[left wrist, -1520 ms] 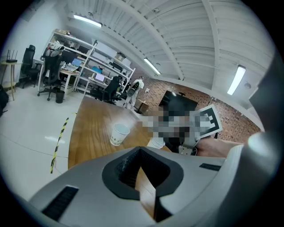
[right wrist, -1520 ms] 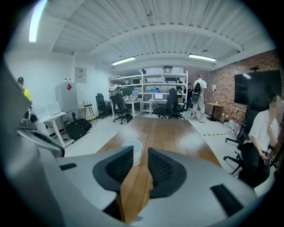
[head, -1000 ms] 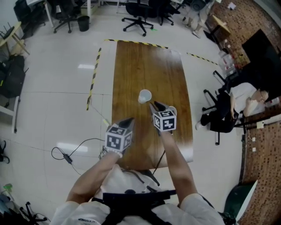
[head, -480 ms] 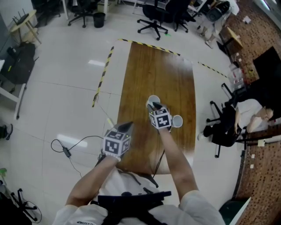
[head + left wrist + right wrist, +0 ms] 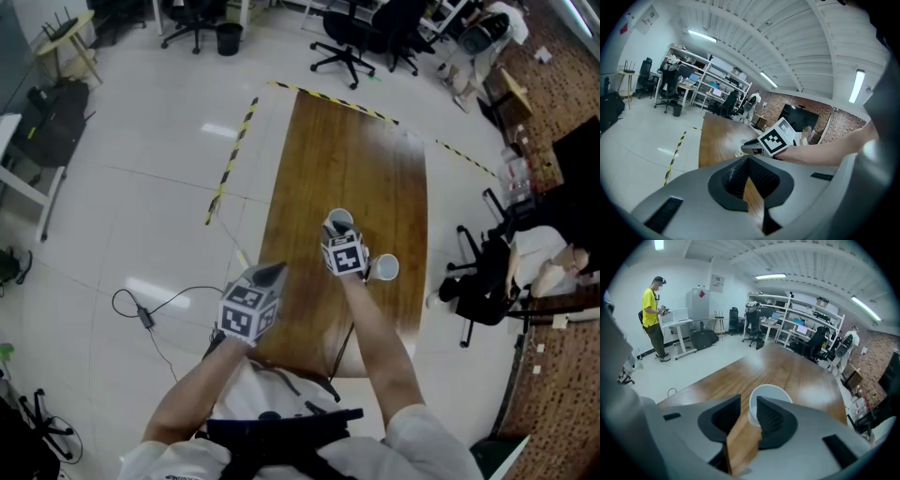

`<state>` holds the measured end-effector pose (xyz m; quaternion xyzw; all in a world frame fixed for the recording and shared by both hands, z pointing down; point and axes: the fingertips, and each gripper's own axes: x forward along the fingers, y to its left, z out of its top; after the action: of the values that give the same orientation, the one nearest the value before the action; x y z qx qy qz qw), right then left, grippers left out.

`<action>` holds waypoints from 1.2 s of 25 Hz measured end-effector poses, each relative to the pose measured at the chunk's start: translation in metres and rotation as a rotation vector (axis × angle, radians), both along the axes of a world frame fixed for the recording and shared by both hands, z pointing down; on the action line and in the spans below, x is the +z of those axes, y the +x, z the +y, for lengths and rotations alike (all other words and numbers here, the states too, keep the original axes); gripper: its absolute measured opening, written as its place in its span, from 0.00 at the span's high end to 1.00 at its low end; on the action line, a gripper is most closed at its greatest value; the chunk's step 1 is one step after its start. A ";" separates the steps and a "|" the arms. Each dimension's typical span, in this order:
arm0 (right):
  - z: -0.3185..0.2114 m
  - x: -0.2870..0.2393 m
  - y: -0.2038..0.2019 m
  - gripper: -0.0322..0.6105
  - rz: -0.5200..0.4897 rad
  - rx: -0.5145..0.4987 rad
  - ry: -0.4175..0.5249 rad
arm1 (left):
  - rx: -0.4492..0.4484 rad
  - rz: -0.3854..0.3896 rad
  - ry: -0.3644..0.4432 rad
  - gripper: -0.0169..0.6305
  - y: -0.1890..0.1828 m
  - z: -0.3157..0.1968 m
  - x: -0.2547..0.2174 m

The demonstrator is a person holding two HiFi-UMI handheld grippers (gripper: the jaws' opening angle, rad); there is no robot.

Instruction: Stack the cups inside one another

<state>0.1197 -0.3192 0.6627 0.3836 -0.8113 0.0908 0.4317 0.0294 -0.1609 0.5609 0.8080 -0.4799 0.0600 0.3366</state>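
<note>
- Two jaws of the right gripper [image 5: 748, 399] stand apart, clamped on nothing. The near wall of a white cup [image 5: 770, 395] sits in the gap between them, close against the right-hand jaw.
- That cup stands upright, mouth up, on the wooden table [image 5: 787, 369]. In the head view the gripper's tips reach just to its rim, with the cup directly ahead of them.
- A second cup [image 5: 385, 268] stands mouth up on the table just to the right of the right gripper, apart from the first cup.
- The left gripper [image 5: 748, 158] has its jaws together with nothing between them — it hangs over the table's near left edge, well back from both cups.
</note>
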 end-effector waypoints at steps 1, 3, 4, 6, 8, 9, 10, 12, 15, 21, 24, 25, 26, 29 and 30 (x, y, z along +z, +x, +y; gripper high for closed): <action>0.000 0.001 0.000 0.74 0.002 -0.002 -0.003 | 0.004 -0.002 0.003 0.98 0.001 0.000 0.000; 0.001 0.004 0.000 0.79 0.001 -0.003 -0.008 | 0.010 -0.012 0.005 0.98 0.002 0.001 0.001; 0.001 0.005 0.000 0.79 0.002 -0.003 -0.009 | 0.011 -0.020 0.002 0.98 0.001 0.001 0.001; 0.001 0.006 -0.001 0.82 0.005 -0.001 -0.006 | 0.014 -0.036 -0.010 0.98 -0.001 0.002 0.004; 0.001 0.005 -0.002 0.88 0.007 0.000 -0.005 | 0.014 -0.050 -0.019 0.98 -0.003 0.002 0.005; 0.001 0.004 -0.002 0.90 0.008 0.000 -0.002 | 0.014 -0.055 -0.022 0.98 -0.004 0.002 0.005; 0.002 0.003 -0.003 0.90 0.007 -0.001 0.002 | 0.014 -0.061 -0.024 0.98 -0.005 0.002 0.006; 0.003 -0.002 -0.003 0.91 0.002 0.000 0.016 | 0.016 -0.074 -0.028 0.98 -0.005 0.002 0.009; 0.008 -0.015 0.001 0.91 -0.024 0.018 0.036 | 0.021 -0.088 -0.030 0.98 -0.003 0.001 0.011; 0.020 -0.046 0.016 0.91 -0.098 0.076 0.072 | 0.059 -0.105 -0.016 0.98 0.012 -0.002 0.009; 0.025 -0.061 0.025 0.91 -0.135 0.103 0.098 | 0.085 -0.105 -0.008 0.98 0.023 -0.002 0.007; 0.027 -0.066 0.029 0.91 -0.139 0.109 0.107 | 0.094 -0.105 -0.005 0.98 0.026 -0.001 0.007; 0.029 -0.070 0.033 0.91 -0.143 0.116 0.117 | 0.103 -0.106 -0.001 0.98 0.030 0.000 0.007; 0.035 -0.086 0.048 0.91 -0.160 0.146 0.147 | 0.135 -0.103 0.012 0.98 0.042 0.002 0.004; 0.037 -0.092 0.054 0.91 -0.165 0.158 0.156 | 0.146 -0.103 0.015 0.98 0.045 0.002 0.003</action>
<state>0.1735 -0.2821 0.5710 0.4702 -0.8159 0.0923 0.3237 0.0743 -0.1587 0.5637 0.8393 -0.4367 0.1221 0.3001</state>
